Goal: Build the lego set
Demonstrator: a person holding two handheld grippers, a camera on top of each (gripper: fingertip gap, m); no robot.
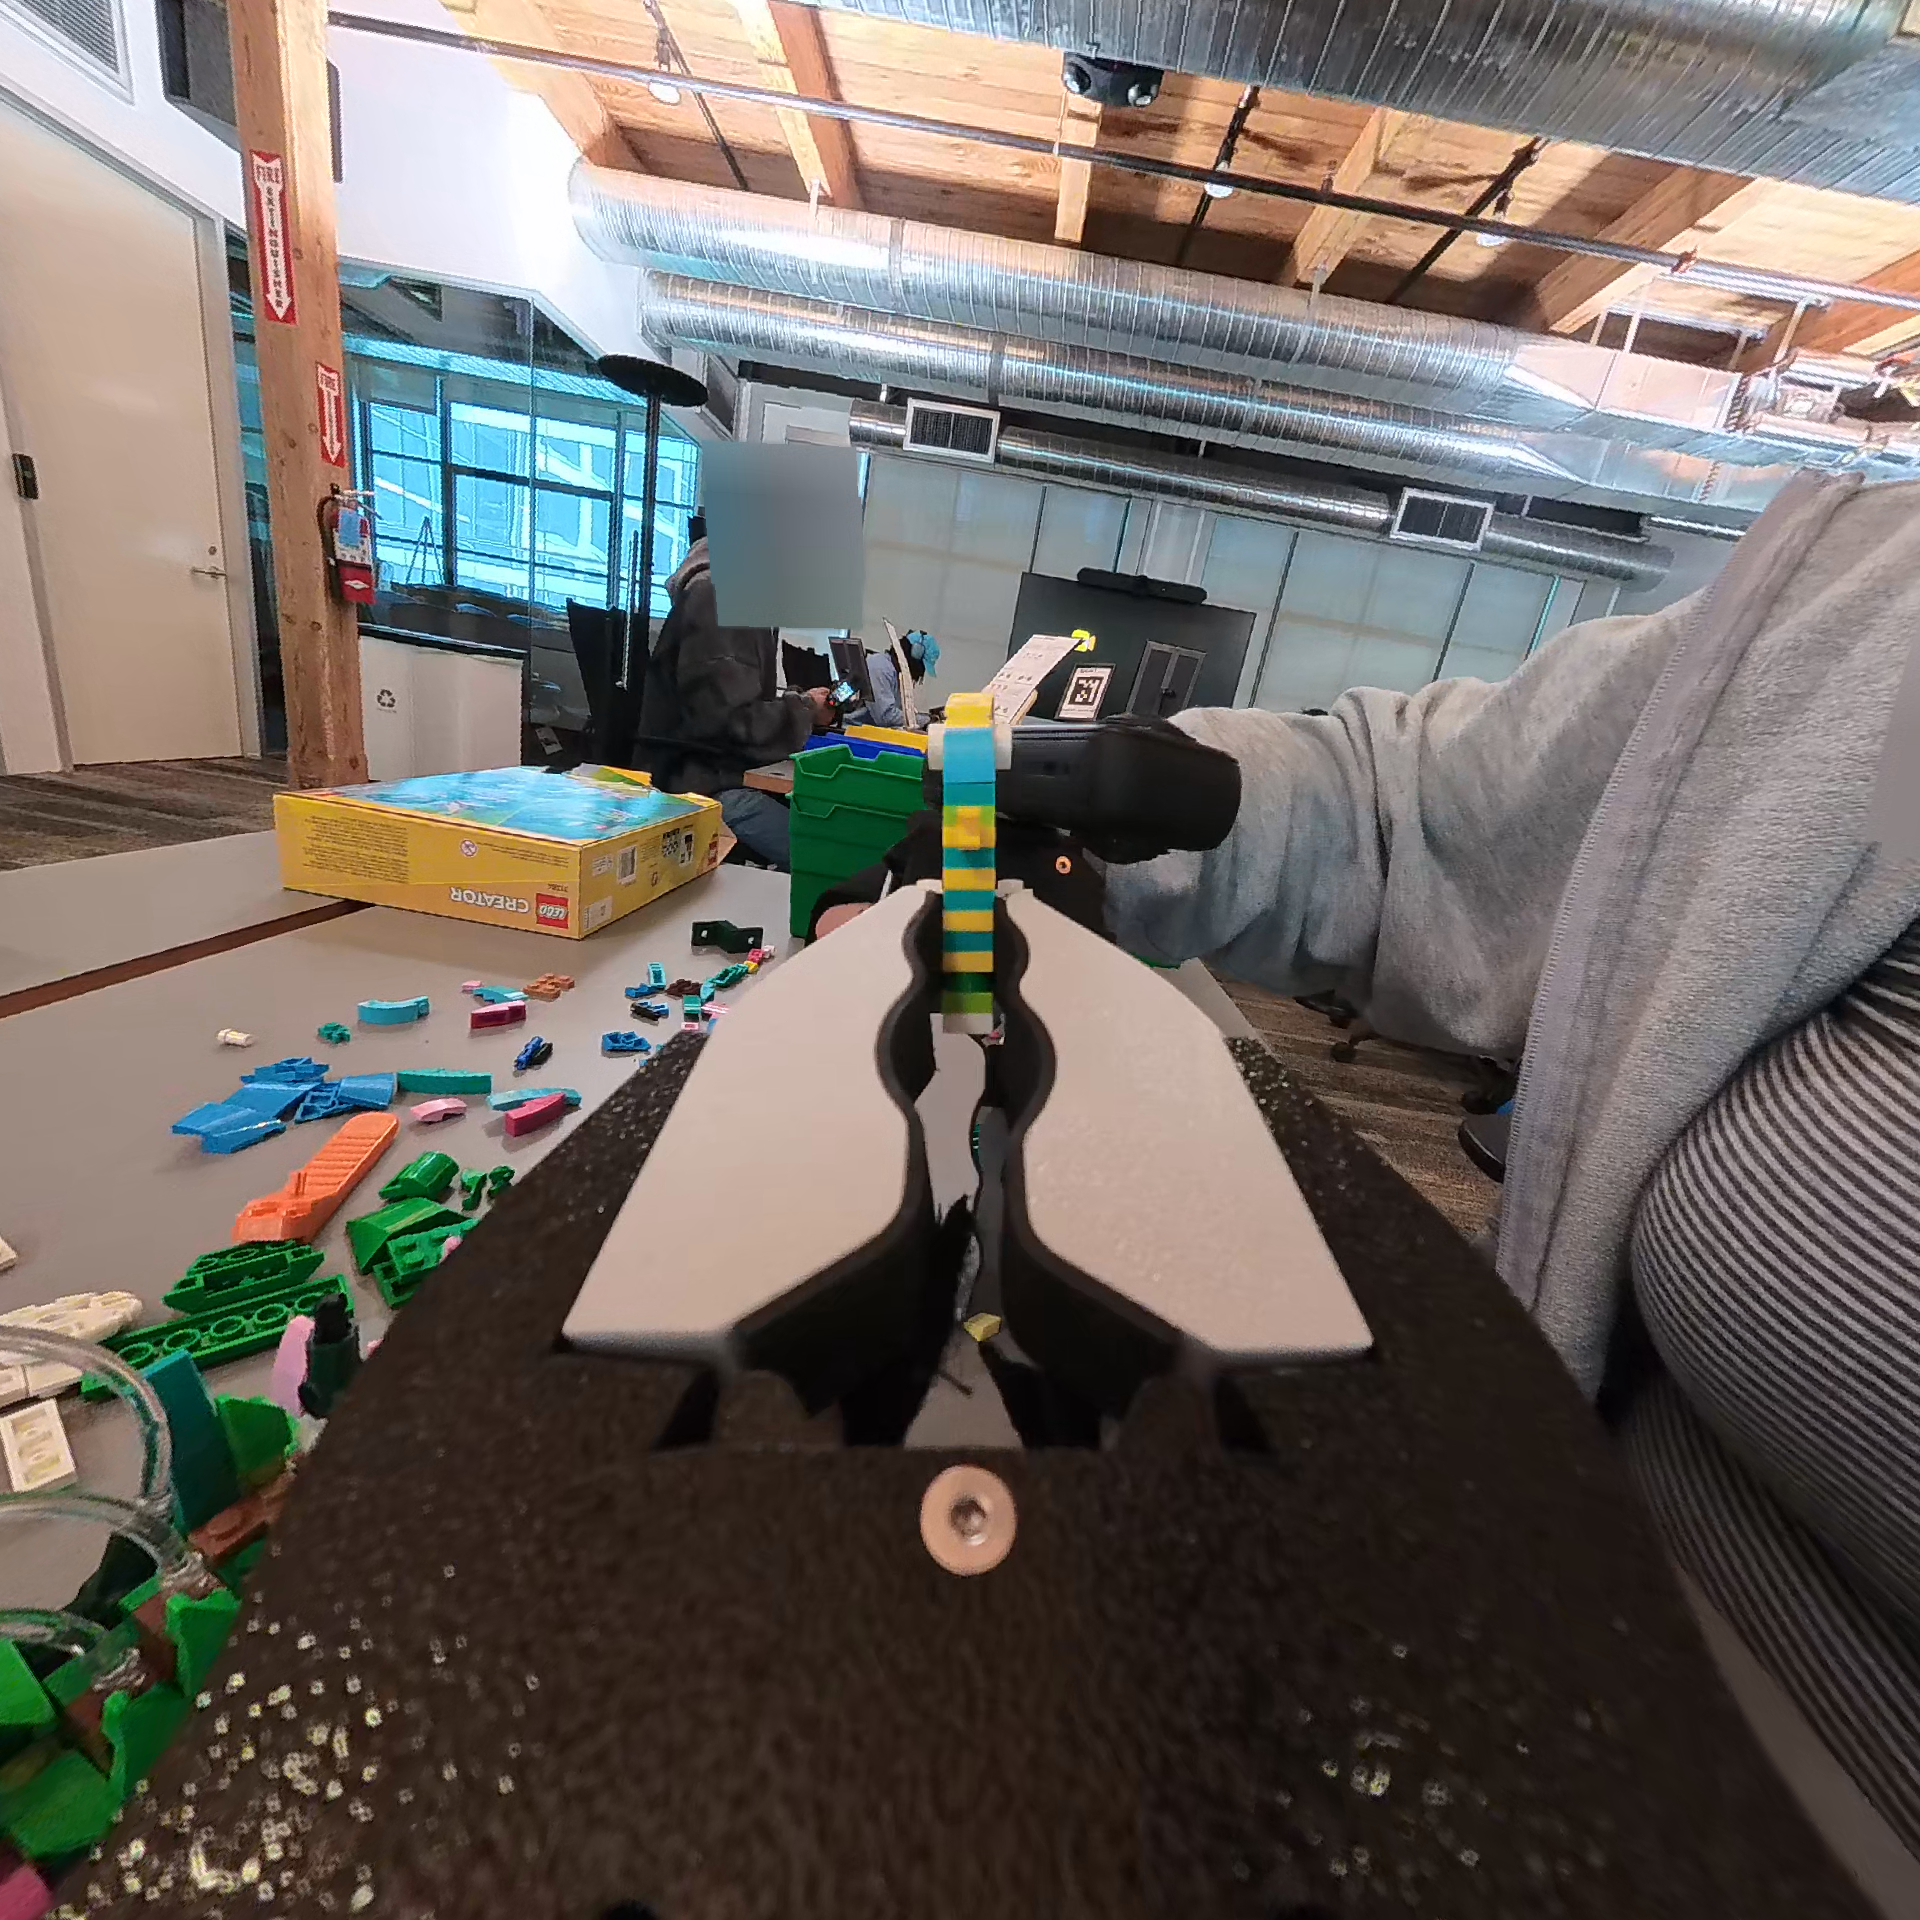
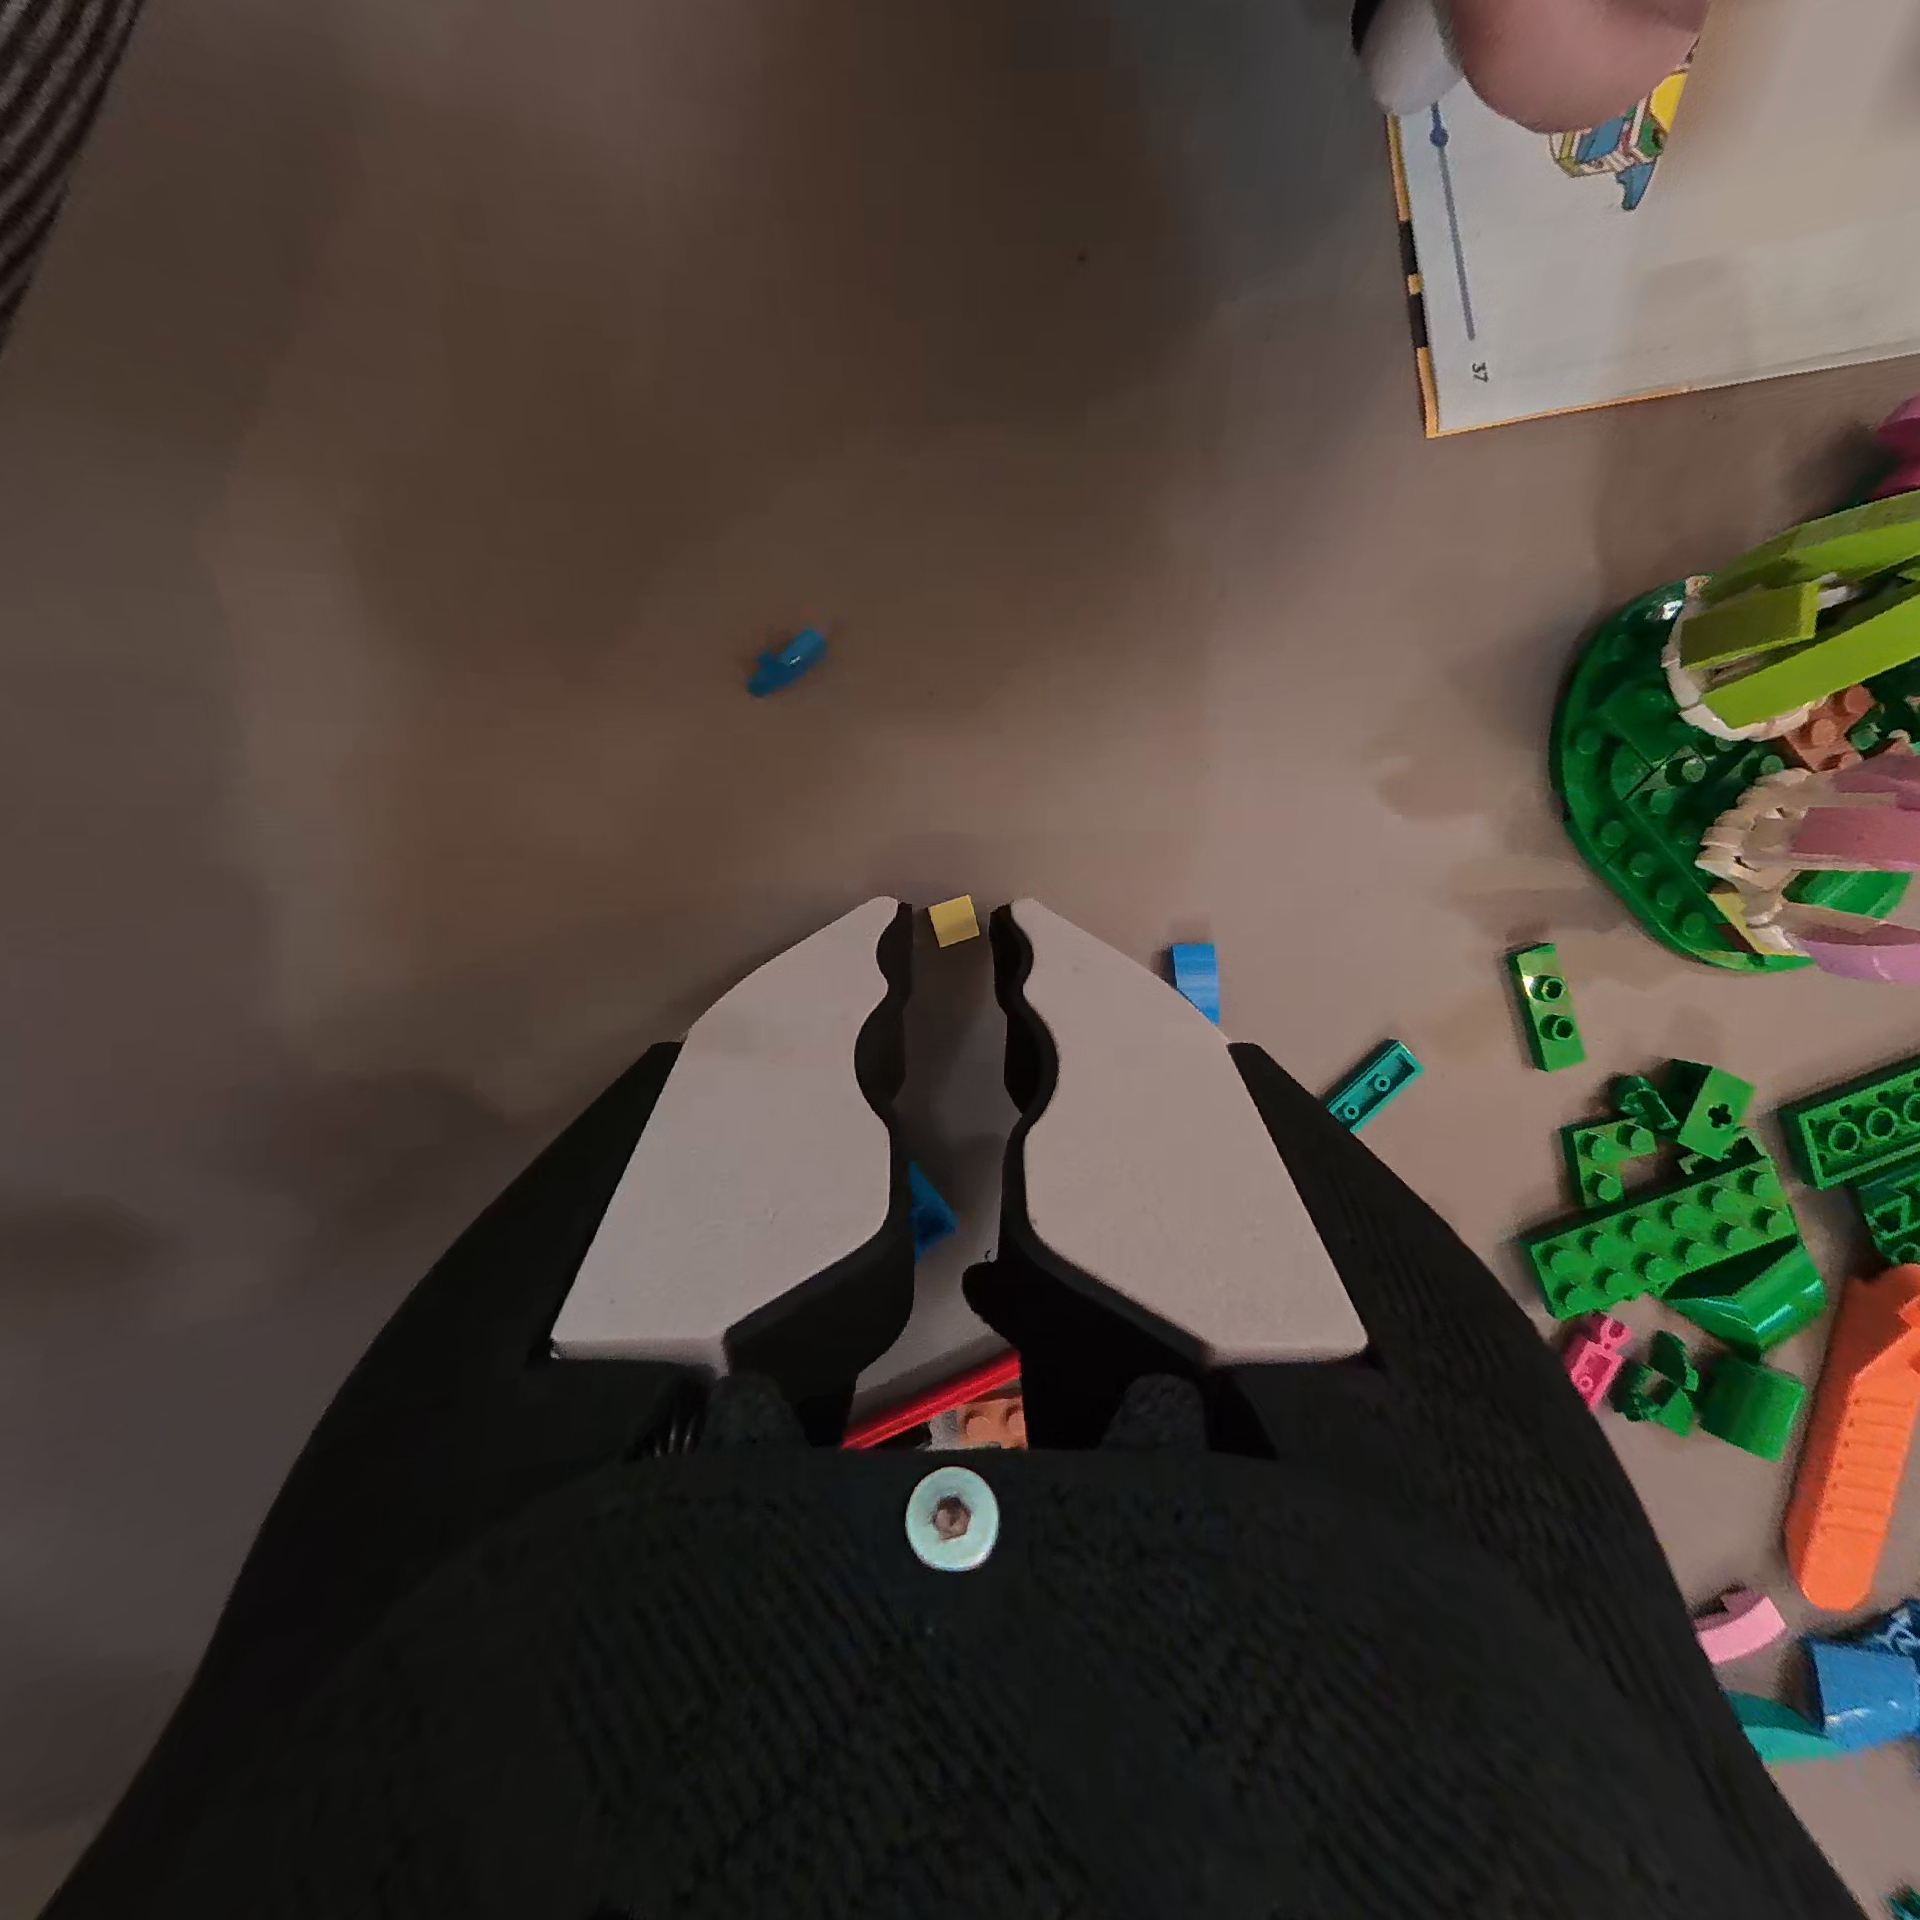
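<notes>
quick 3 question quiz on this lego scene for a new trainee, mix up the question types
1. True or false: the left gripper is shut on a tall striped yellow-and-teal brick stack.
2. Which piece lies between the tips of the right gripper? A. small yellow square tile B. orange ridged brick separator C. green two-stud plate
3. Fill in: the open instruction booklet lies at the far ____ of the right wrist view.

Key: 1 true; 2 A; 3 right. The right jaws stand slightly apart around the tile, not yet closed on it.
</notes>
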